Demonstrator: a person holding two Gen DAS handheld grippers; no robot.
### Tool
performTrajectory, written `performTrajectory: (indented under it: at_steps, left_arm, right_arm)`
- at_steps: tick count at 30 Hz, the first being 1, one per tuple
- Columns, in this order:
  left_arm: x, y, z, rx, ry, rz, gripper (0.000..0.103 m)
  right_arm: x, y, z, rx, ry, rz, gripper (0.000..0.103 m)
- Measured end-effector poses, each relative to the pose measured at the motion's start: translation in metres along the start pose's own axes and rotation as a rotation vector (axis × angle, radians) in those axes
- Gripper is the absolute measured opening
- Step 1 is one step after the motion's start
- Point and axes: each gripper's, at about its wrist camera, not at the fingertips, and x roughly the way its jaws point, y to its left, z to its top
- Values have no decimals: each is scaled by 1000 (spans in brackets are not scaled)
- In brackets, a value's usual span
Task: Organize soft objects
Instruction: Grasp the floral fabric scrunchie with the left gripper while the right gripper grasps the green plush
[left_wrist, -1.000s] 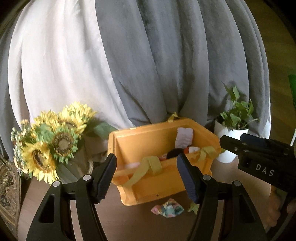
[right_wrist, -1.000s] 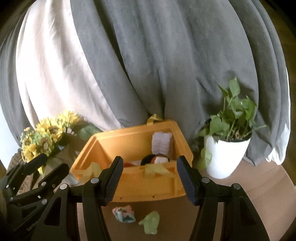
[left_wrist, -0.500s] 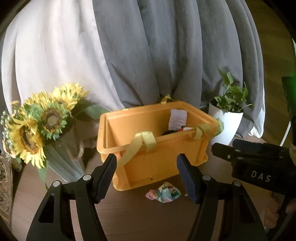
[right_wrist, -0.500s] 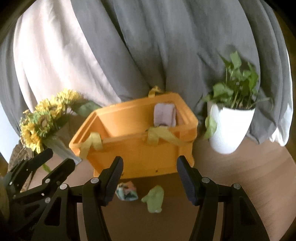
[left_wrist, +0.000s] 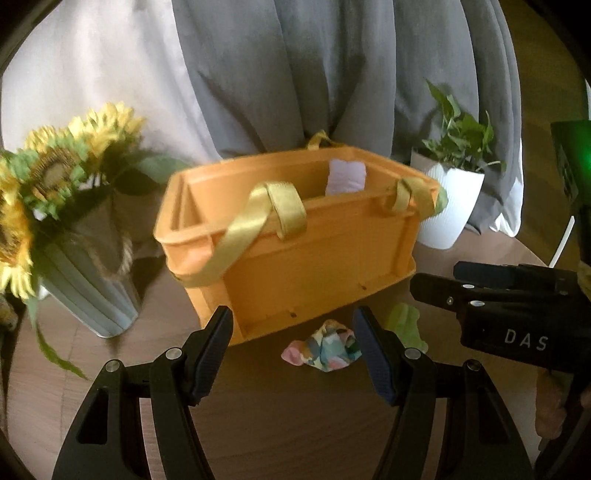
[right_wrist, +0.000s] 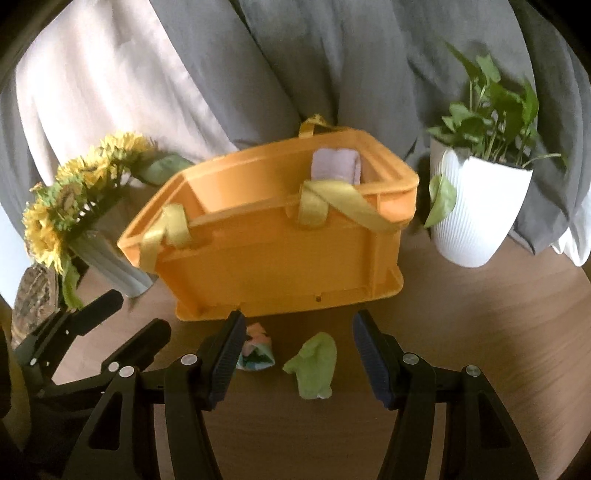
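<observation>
An orange plastic bin with yellow ribbon handles stands on the wooden table; it also shows in the right wrist view. A pale folded cloth leans inside at the back. A multicoloured soft bundle and a light green soft piece lie on the table in front of the bin. My left gripper is open and empty, just short of the bundle. My right gripper is open and empty, its fingers either side of the green piece.
A vase of sunflowers stands left of the bin. A white pot with a green plant stands to its right. Grey and white curtains hang behind. The right gripper's body lies right of the left one.
Both grippers have dropped lower and come nearer the table, so the bin's inside is now mostly hidden and the two soft pieces lie closer to the fingers. Both stayed open.
</observation>
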Motion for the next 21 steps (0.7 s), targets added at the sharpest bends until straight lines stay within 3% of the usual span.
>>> performTrajectory:
  at_steps: [21]
  left_arm:
    - [67, -7, -21, 26, 135, -63, 66]
  right_arm:
    - [50, -12, -18, 60, 102, 18, 61]
